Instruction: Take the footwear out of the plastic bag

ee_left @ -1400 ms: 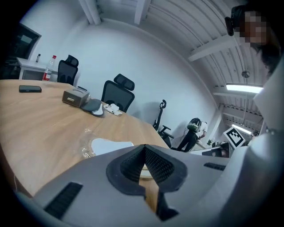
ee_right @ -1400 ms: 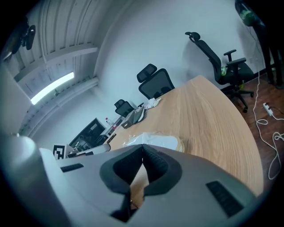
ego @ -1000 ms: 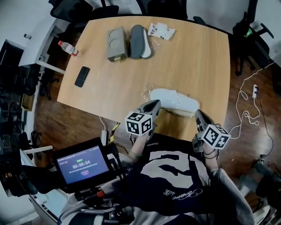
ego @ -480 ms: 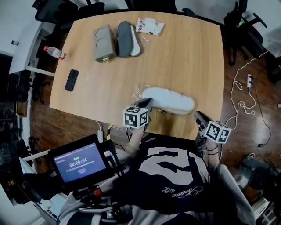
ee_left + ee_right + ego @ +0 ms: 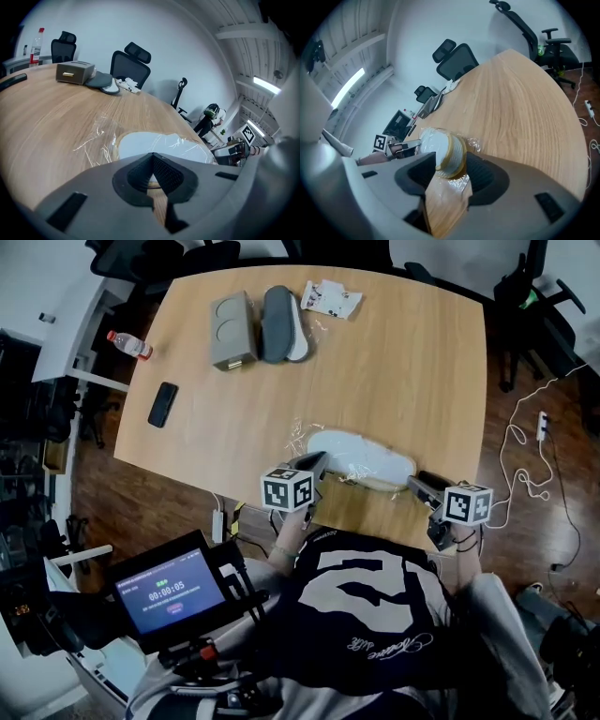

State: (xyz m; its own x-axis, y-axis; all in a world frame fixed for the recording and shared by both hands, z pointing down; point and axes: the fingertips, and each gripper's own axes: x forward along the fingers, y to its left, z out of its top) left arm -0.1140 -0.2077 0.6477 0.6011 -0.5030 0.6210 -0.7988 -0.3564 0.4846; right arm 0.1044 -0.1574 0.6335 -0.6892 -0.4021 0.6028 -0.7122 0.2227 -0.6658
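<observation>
While its jaws just opened, right gripper (image 5: 447,171): slipper (image 5: 438,145) end between, ungripped.
left gripper (image 5: 152,157): closed, empty.
tip: needed loose plastic bag (image 5: 96,136) film only.

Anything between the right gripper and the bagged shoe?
Nothing visible stands in the way. The right gripper has just been opening its jaws, and the end of the shoe sits between them with no clear pad contact. Only the clear plastic bag wraps the shoe.
</observation>
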